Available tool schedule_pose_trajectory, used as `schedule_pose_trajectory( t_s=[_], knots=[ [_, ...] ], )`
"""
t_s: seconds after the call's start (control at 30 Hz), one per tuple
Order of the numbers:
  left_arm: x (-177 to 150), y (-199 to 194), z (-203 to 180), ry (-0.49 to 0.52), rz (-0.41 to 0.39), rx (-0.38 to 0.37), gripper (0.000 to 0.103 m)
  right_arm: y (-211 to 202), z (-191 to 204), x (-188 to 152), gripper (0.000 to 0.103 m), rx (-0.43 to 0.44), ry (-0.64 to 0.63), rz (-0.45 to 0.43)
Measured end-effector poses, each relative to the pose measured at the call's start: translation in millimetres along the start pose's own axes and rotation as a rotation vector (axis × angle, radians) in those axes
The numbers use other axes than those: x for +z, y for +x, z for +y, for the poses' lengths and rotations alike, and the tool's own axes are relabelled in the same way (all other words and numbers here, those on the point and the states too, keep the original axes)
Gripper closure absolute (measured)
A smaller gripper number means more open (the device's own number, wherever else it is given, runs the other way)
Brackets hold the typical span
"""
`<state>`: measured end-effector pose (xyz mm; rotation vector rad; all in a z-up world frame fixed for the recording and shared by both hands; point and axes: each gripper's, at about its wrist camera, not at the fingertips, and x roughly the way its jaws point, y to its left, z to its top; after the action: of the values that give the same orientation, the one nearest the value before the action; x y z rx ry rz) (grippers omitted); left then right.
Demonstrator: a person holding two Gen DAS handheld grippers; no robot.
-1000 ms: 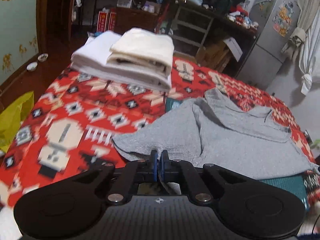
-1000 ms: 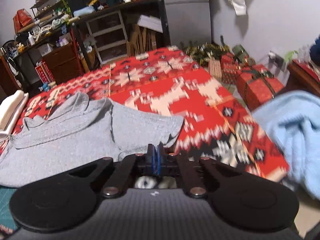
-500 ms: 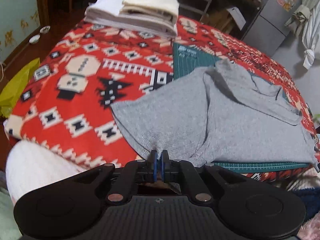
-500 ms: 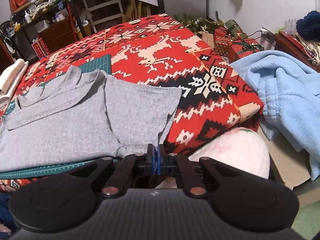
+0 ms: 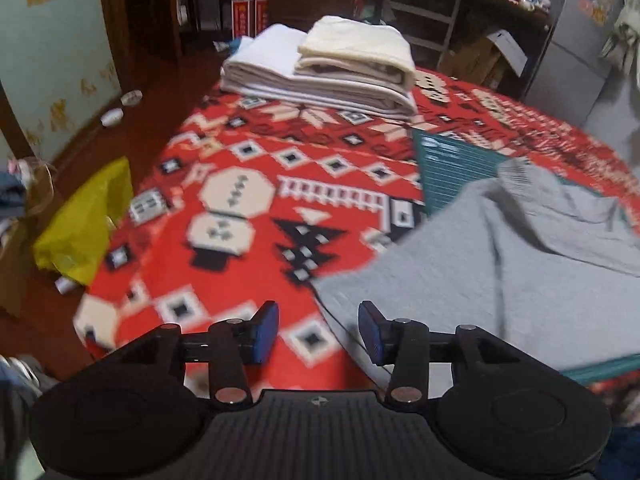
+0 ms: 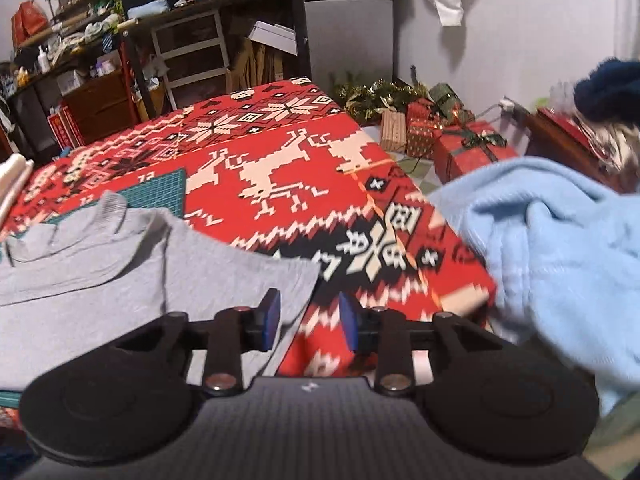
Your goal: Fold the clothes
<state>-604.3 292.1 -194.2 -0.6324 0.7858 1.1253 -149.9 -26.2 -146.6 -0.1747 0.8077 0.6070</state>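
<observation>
Grey shirt is spread flat on the red blanket, partly over a green mat. Left gripper sits spread wide at its left hem corner, right gripper wide at the right corner, both empty. Folded stack at 12 o'clock.

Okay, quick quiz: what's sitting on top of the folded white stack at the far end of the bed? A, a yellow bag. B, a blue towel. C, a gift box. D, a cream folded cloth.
D: in the left wrist view a cream folded cloth lies on the folded white stack, at the far end of the red patterned bedspread.
</observation>
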Motion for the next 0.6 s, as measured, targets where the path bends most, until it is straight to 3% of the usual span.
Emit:
schedule_pose_trajectory(
  t_s=[0.17,0.3,0.33,0.37,0.4,0.47,0.6],
  knots=[
    [5.1,17.7,-2.7,-0.006,0.015,-0.034,0.058,34.3,4.4,5.2,0.067,-0.014,-0.025,0.027],
    [5.7,22.1,-12.7,0.047,-0.013,-0.036,0.057,53.3,6.2,5.5,0.072,-0.014,-0.016,0.044],
    [5.4,22.4,-14.4,0.057,-0.017,-0.034,0.062,58.1,6.7,5.6,0.088,-0.014,-0.014,0.049],
    [5.2,22.3,-16.1,0.068,-0.020,-0.036,0.083,59.2,8.8,5.0,0.098,-0.003,-0.023,0.049],
    [4.9,22.3,-17.6,0.079,-0.019,-0.037,0.092,60.2,10.9,4.5,0.100,0.007,-0.032,0.050],
    [4.7,22.1,-17.4,0.078,-0.014,-0.043,0.097,59.0,15.5,4.5,0.101,-0.013,-0.062,0.044],
    [3.5,11.9,-4.1,0.024,-0.040,-0.008,0.098,49.5,7.6,4.9,0.101,-0.052,-0.037,0.015]
  ],
)
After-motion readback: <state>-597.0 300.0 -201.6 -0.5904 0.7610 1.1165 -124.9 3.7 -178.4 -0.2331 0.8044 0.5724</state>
